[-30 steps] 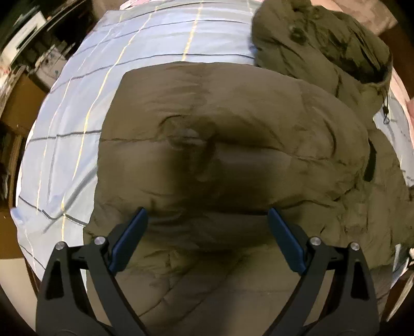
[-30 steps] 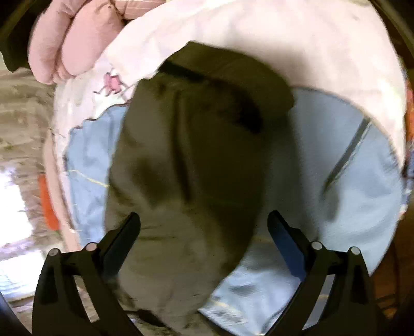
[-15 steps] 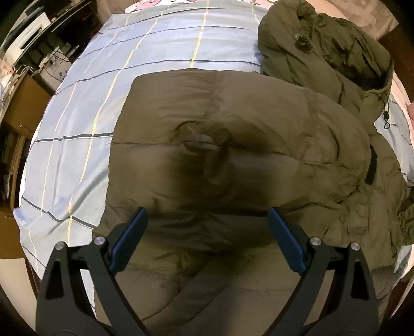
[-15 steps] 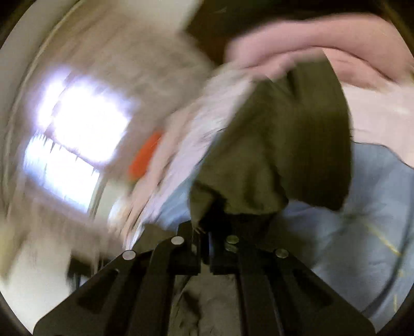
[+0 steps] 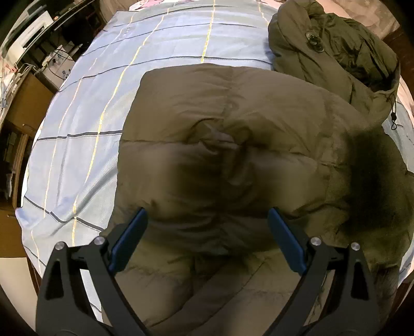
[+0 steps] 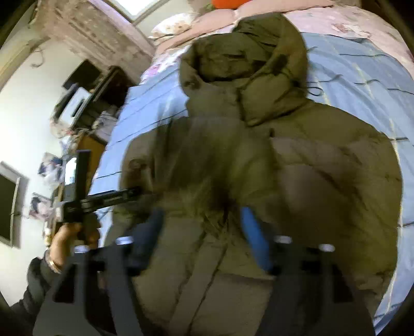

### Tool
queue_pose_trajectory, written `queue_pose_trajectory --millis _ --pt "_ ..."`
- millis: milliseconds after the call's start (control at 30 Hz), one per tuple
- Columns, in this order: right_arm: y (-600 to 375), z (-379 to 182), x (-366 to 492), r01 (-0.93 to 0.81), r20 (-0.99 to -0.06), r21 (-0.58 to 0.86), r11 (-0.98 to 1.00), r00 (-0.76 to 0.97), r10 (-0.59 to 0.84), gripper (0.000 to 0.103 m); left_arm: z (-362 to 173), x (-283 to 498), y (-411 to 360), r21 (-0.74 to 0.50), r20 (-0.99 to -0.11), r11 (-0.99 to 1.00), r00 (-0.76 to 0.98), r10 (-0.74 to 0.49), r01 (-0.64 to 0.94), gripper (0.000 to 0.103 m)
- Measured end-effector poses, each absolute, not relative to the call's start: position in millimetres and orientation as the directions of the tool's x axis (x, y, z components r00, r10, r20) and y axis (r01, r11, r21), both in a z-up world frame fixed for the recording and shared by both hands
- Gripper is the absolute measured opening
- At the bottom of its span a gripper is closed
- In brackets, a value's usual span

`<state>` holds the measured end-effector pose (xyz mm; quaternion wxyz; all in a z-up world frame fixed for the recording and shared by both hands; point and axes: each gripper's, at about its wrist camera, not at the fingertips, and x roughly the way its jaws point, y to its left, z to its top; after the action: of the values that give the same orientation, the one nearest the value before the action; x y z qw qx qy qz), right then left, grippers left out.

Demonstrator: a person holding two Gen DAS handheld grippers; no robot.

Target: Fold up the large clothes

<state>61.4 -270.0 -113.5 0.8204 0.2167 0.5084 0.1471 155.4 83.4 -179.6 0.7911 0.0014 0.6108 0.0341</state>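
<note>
A large olive puffer jacket lies on a bed with a blue checked sheet. Its hood lies at the far right in the left wrist view, and at the top in the right wrist view. My left gripper is open and empty, hovering over the jacket's body. My right gripper is open and empty above the jacket, blurred by motion. The left gripper and the hand holding it also show in the right wrist view, at the left.
Pink bedding and pillows lie at the head of the bed. Cluttered wooden furniture with a white appliance stands along the bed's left side. The bed's near left corner drops to the floor.
My right gripper was shut on the jacket's cloth half a second ago; it has let go, opened and swung back over the jacket. My left gripper has lifted slightly, staying open.
</note>
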Motion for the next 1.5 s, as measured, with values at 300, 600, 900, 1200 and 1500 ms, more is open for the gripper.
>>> queue_pose_trajectory --millis 300,600,900,1200,1500 --pt "-396.7 -112.8 71.3 0.359 -0.736 0.630 0.688 0.559 0.382 0.085 -165.0 152.2 47.9 -0.250 -0.925 0.967 0.281 -0.254 0.050 0.095" --pt "-415.9 -139.0 63.2 0.488 -0.752 0.656 0.575 0.489 0.443 0.085 -219.4 146.3 -5.4 -0.404 -0.912 0.905 0.018 -0.409 0.132 0.017" --pt "-401.7 -144.6 69.9 0.482 -0.865 0.494 0.724 0.356 0.353 0.086 -195.9 142.0 18.7 -0.307 -0.946 0.931 0.047 -0.321 0.197 0.012" --pt "-410.3 -180.5 73.7 0.533 -0.868 0.496 0.686 0.292 0.400 0.086 -202.3 135.0 22.9 -0.218 -0.974 0.941 -0.001 -0.225 0.259 0.023" --pt "-426.4 -235.7 111.8 0.580 -0.901 0.414 0.702 0.370 0.226 0.086 -206.1 132.3 18.4 -0.194 -0.979 0.939 0.007 -0.205 0.285 0.042"
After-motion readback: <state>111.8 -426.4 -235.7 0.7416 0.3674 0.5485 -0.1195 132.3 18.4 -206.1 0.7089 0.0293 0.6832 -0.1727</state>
